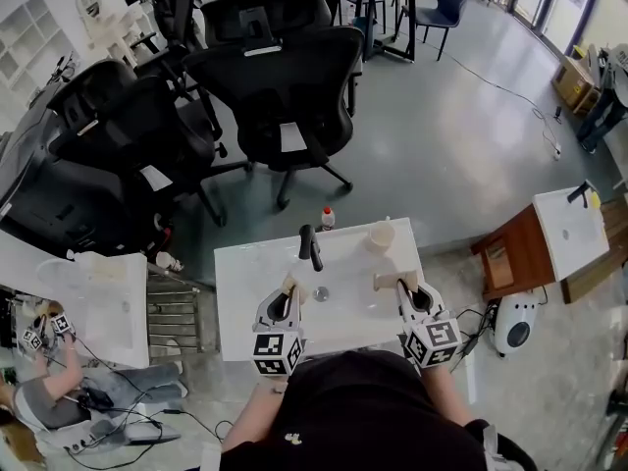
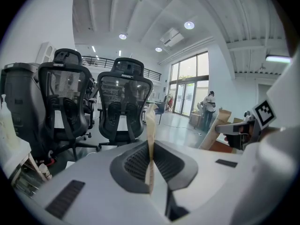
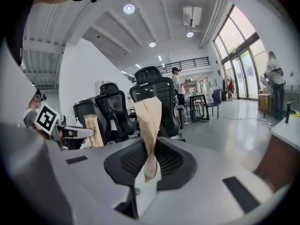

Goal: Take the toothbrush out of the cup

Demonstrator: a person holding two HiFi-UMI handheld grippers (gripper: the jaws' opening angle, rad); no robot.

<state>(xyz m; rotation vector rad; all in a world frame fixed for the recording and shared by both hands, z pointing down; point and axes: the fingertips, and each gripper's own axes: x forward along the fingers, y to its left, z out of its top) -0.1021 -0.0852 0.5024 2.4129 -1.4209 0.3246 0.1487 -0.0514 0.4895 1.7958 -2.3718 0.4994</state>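
Toothbrush not showing bare anywhere. The cup point(image 1: 381, 235) sits at the upper right of the white bench point(image 1: 240, 292), and I can't tell what's in it. The left tool point(image 2: 151, 161) is pinching a thin paper sleeve point(image 2: 151, 125), and the right tool point(image 3: 149, 165) is pinching a wider paper packet point(image 3: 150, 121). These may be wrapped brushes, which would mean the lift-out is done. Both stand lengthwise out of the jaws, tips toward frame top. If not, the next move calls for freeing one tool to reach the cup.

- Two grippers: left gripper point(image 1: 289, 290), right gripper point(image 1: 404, 287).
- Two brown paper packets: left packet point(image 2: 151, 144), right packet point(image 3: 149, 125).
- One cup point(image 1: 381, 235).
- One small bottle point(image 1: 327, 220).
- One black faucet point(image 1: 310, 247).
- One white basin table point(image 1: 245, 292).
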